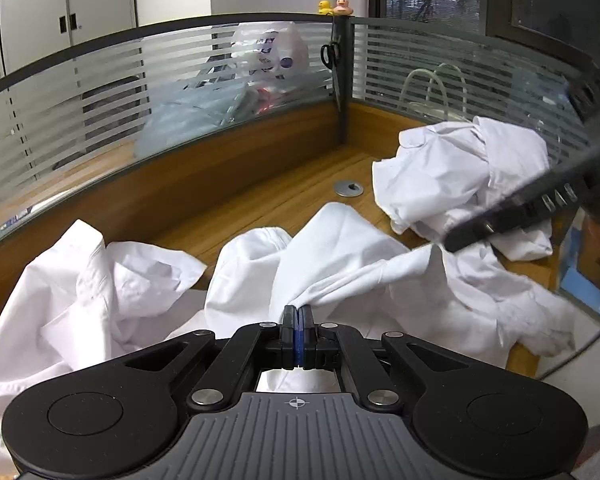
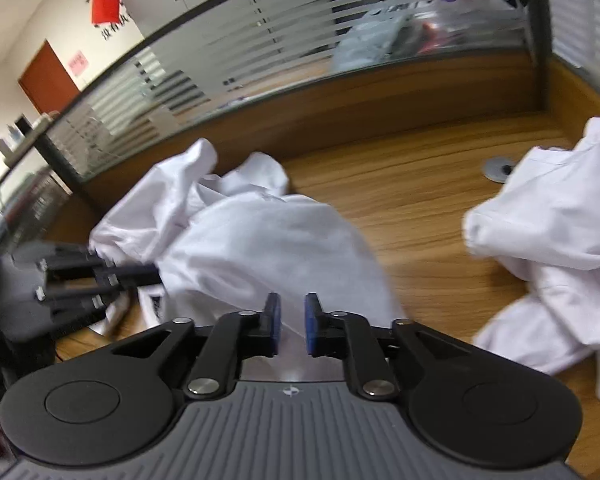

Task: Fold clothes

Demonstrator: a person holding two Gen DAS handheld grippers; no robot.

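A white garment lies crumpled across the wooden desk. My left gripper is shut on a bunched fold of it near the desk's front. The garment also shows in the right wrist view. My right gripper is open, its blue pads apart, with the white cloth lying just beyond and under them. The right gripper shows in the left wrist view as a dark blurred bar over the cloth. A second white crumpled garment lies at the right, also in the right wrist view.
A striped glass partition with a wooden base borders the desk at the back and right. A round cable grommet sits in the desk. Scissors hang on the partition post. Plastic bags lie behind the glass.
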